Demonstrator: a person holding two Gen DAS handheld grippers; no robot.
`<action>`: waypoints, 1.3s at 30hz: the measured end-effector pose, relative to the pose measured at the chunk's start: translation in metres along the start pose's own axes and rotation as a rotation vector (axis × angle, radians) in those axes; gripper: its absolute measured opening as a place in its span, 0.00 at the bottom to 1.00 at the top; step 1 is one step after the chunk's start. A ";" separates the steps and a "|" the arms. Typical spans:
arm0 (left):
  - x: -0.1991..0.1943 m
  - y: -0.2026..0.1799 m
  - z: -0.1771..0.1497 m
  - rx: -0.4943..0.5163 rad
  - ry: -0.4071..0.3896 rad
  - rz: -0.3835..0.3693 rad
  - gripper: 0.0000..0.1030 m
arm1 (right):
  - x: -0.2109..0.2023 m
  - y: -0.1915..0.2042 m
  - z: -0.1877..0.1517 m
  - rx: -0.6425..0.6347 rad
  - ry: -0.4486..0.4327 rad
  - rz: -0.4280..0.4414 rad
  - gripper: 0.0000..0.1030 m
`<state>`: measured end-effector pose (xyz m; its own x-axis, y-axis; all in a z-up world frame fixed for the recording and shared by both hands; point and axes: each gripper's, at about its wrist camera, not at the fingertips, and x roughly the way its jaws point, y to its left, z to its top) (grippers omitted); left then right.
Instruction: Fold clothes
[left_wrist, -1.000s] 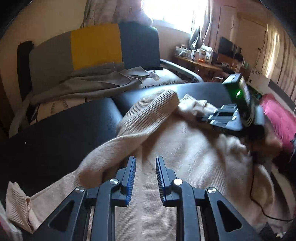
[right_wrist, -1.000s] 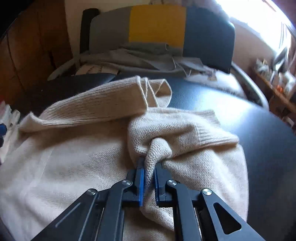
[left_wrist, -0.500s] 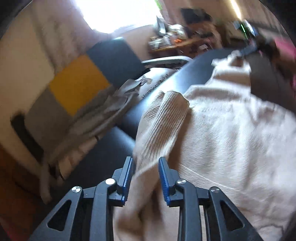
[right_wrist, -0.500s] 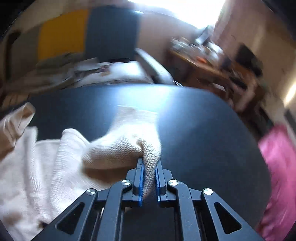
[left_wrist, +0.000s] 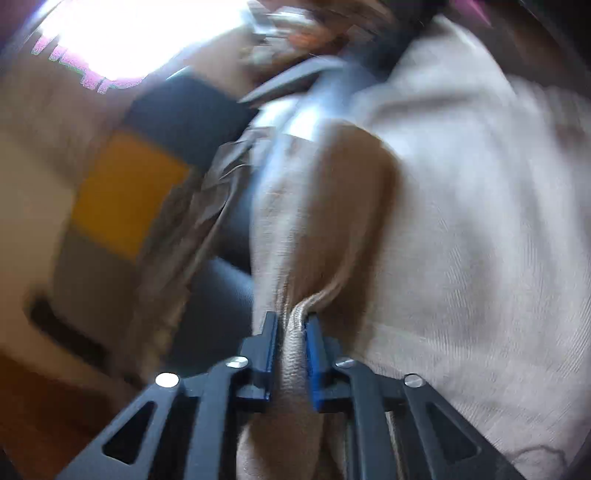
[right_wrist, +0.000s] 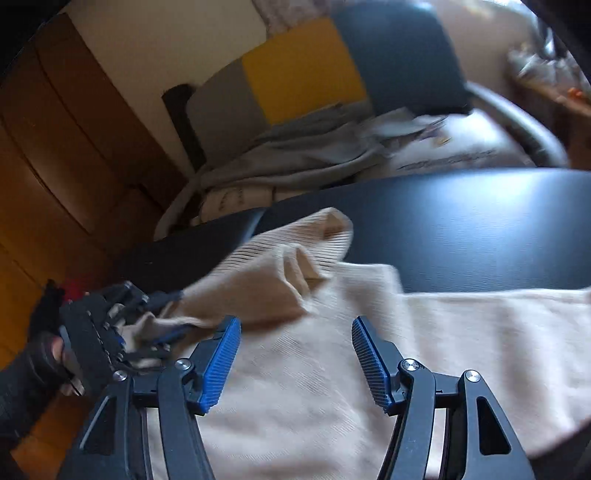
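Observation:
A beige knit sweater (right_wrist: 332, 369) lies spread on a black table (right_wrist: 480, 229). In the left wrist view my left gripper (left_wrist: 290, 325) is shut on a bunched fold of the sweater (left_wrist: 461, 240), which stretches away from the blue pads. The right wrist view shows my right gripper (right_wrist: 295, 328) open above the sweater's body, nothing between its fingers. That view also shows the left gripper (right_wrist: 162, 306) at the left edge, held by a gloved hand (right_wrist: 40, 354), clamping the sweater's ribbed sleeve (right_wrist: 288, 258).
Behind the table stands a chair (right_wrist: 303, 74) with grey, yellow and blue panels, piled with grey clothes (right_wrist: 303, 155). A wooden cabinet (right_wrist: 55, 166) fills the left side. A cluttered desk (right_wrist: 554, 81) sits at the far right.
My left gripper has closed on the sweater's sleeve and swung left. My right gripper has let go of the fold it held and now stands wide open over the sweater.

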<state>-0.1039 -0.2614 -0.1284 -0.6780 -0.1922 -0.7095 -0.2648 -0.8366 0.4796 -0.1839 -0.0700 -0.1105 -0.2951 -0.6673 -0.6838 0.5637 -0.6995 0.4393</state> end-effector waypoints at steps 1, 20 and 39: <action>0.001 0.026 -0.001 -0.161 -0.002 -0.045 0.11 | 0.011 0.003 0.002 0.010 0.008 0.004 0.62; 0.075 0.146 -0.068 -0.994 0.055 -0.336 0.17 | 0.120 0.051 0.045 -0.236 0.181 0.024 0.63; 0.012 0.150 -0.119 -1.081 -0.066 -0.256 0.16 | 0.091 0.043 0.047 -0.310 0.075 -0.119 0.63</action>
<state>-0.0704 -0.4506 -0.1267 -0.7324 0.0509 -0.6790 0.3129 -0.8605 -0.4019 -0.2229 -0.1727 -0.1264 -0.3215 -0.5568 -0.7659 0.7398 -0.6525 0.1638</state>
